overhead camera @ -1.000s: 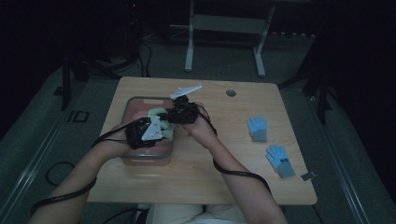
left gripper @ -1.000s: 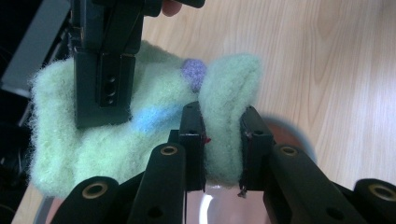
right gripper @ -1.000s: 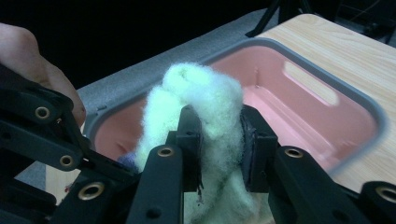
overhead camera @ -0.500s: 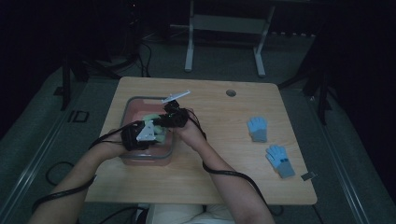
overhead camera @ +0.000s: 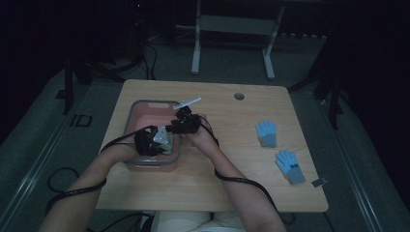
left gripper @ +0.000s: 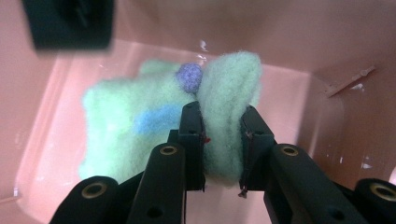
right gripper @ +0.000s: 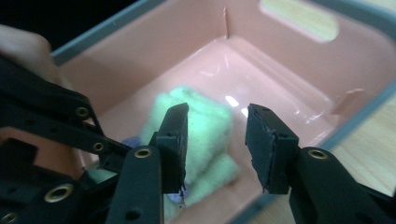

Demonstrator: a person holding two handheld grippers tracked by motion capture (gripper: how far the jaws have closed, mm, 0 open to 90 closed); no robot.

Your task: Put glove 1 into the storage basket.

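A fuzzy pale green glove [left gripper: 126, 126] with a blue stripe and a purple fingertip lies in a pink bin [left gripper: 280, 28]. My left gripper [left gripper: 222, 114] is shut on an upright fold of it, low inside the bin. My right gripper [right gripper: 217, 116] hangs open just above the same green glove [right gripper: 205, 140], with nothing between its jaws. In the high view both the left gripper [overhead camera: 157, 137] and the right gripper [overhead camera: 174, 126] are close together over the near right part of the grey-rimmed pink bin [overhead camera: 145, 104].
Two blue gloves [overhead camera: 266, 133] [overhead camera: 290, 166] lie on the right half of the wooden table [overhead camera: 217, 183]. A round cable hole [overhead camera: 239, 96] sits near the far edge. Metal stand legs and cables occupy the dark floor beyond the table.
Both grippers have shifted a little left and down into the bin. The green glove, held higher between them before, now sits lower inside the bin.
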